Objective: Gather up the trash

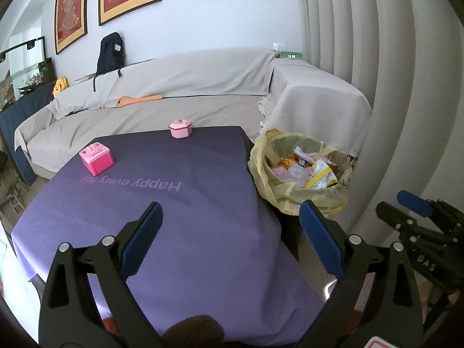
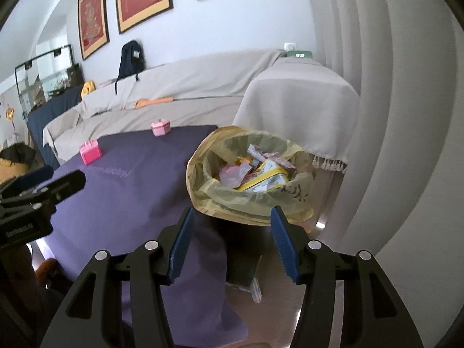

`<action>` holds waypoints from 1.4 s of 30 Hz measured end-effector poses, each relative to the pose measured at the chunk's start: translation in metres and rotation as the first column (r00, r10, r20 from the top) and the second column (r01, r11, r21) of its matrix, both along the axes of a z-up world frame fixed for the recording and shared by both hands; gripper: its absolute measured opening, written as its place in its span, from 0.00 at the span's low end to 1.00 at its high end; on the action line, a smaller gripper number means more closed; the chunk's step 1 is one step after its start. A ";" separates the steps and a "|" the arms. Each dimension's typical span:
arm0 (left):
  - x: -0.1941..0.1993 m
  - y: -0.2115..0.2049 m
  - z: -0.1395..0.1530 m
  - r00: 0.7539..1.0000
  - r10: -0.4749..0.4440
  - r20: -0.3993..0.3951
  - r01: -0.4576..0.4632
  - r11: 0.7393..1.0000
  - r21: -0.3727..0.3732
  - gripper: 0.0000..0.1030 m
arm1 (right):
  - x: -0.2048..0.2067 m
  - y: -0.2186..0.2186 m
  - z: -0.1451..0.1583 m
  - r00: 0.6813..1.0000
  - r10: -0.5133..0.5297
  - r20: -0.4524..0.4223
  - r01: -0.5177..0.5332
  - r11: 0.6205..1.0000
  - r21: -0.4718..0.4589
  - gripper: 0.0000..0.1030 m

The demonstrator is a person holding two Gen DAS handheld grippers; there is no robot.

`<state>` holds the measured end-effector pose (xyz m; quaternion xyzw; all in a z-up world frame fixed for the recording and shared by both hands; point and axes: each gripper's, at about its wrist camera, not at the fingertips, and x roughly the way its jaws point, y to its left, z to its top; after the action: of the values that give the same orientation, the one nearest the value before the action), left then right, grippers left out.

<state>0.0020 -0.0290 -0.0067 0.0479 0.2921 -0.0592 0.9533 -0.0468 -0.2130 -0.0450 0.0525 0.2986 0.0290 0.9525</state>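
A bin lined with a yellow bag (image 1: 301, 171) (image 2: 249, 174) stands off the table's right edge, holding several wrappers, among them a yellow-and-white packet (image 2: 266, 178). My left gripper (image 1: 232, 220) hovers open over the purple tablecloth (image 1: 174, 217), with nothing between its blue pads. Open as well, my right gripper (image 2: 232, 226) hangs just short of the bin, over the table's corner, its pads empty. It also shows at the right edge of the left wrist view as the right gripper (image 1: 417, 217). The left gripper (image 2: 43, 188) appears at the left of the right wrist view.
Two pink toy boxes (image 1: 97, 158) (image 1: 180, 128) sit on the far part of the tablecloth (image 2: 124, 191). Behind is a sofa under a grey cover (image 1: 174, 87), with a dark backpack (image 1: 110, 52) and an orange stick (image 1: 139, 100). White curtains (image 1: 377, 58) hang at the right.
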 end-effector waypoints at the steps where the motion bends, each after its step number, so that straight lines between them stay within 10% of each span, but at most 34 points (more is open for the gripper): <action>1: -0.001 -0.001 0.000 1.000 -0.001 0.002 0.001 1.000 0.004 0.88 | -0.002 -0.003 0.000 1.000 -0.004 0.005 0.004 1.000 0.011 0.50; 42: -0.013 -0.010 0.009 0.999 -0.007 0.031 0.006 0.999 0.036 0.88 | -0.026 -0.019 0.010 0.994 -0.040 0.100 0.036 0.999 0.041 0.50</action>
<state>-0.0113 -0.0393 0.0026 0.0671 0.2781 -0.0563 0.9566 -0.0723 -0.2317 -0.0350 0.0751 0.2482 0.0193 0.9656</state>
